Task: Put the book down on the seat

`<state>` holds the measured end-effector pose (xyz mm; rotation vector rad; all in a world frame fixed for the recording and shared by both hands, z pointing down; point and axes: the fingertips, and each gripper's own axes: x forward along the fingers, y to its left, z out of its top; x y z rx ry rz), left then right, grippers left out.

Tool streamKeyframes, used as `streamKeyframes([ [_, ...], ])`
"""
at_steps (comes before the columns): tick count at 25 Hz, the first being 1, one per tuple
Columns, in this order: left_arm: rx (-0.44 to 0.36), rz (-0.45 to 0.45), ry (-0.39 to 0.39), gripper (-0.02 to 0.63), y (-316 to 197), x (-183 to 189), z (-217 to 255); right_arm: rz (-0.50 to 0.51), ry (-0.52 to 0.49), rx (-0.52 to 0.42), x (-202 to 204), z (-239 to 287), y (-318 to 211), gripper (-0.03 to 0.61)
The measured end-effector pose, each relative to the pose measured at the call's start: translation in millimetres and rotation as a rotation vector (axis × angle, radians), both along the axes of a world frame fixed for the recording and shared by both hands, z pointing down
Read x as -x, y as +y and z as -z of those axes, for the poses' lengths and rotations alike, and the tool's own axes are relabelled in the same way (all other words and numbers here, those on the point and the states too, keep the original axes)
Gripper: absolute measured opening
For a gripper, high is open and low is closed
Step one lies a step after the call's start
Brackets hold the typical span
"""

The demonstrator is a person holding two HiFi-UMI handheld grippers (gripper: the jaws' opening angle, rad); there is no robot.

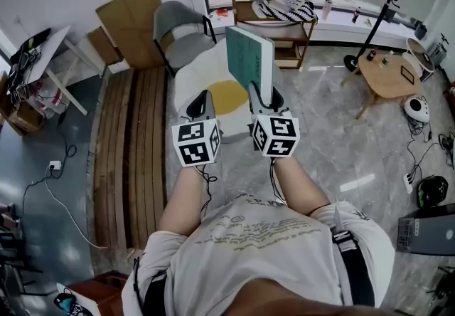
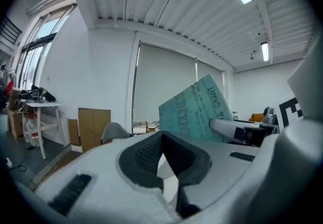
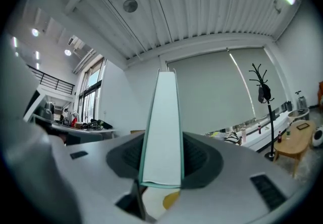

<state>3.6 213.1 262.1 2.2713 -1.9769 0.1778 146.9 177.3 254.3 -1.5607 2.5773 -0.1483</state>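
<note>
A teal hardback book (image 1: 250, 58) stands upright, its lower edge clamped between the jaws of my right gripper (image 1: 261, 96). In the right gripper view the book's page edge (image 3: 162, 132) rises straight up between the dark pads (image 3: 199, 160), which press on both covers. My left gripper (image 1: 201, 104) hovers beside it on the left, shut with nothing in it; its pads (image 2: 146, 155) meet at the tips. The book's cover (image 2: 194, 112) shows to its right in the left gripper view. Below both grippers lies the white seat (image 1: 193, 69) with a yellow round patch (image 1: 229, 97).
A slatted wooden platform (image 1: 131, 144) runs along the left of the seat. Behind it stand a grey chair (image 1: 178, 26) and cardboard sheets (image 1: 131, 23). A round wooden table (image 1: 387, 72), a black coat stand (image 1: 377, 23) and floor cables (image 1: 419, 158) are at the right.
</note>
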Motion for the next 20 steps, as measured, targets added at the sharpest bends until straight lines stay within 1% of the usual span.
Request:
streamKeyframes([
  [6,0.002,0.003,-0.007,0.02,3.6,15.1,-0.6,-0.012,-0.001,-0.025,13.5,7.7,2.2,0.175],
  [12,0.013,0.005,-0.005,0.02,7.8,41.3,-10.3,-0.025,0.009,0.025,37.7,-7.5,0.5,0.176],
  [15,0.02,-0.003,-0.006,0.02,12.1,56.7,-15.7,-0.02,0.006,0.022,53.8,-11.2,3.8,0.175],
  [18,0.022,-0.011,0.001,0.02,13.4,74.8,-20.1,-0.039,0.032,0.034,70.4,-16.0,0.5,0.166],
  [20,0.035,-0.016,0.007,0.02,16.0,84.2,-26.3,-0.043,0.028,0.041,77.6,-19.4,1.4,0.167],
])
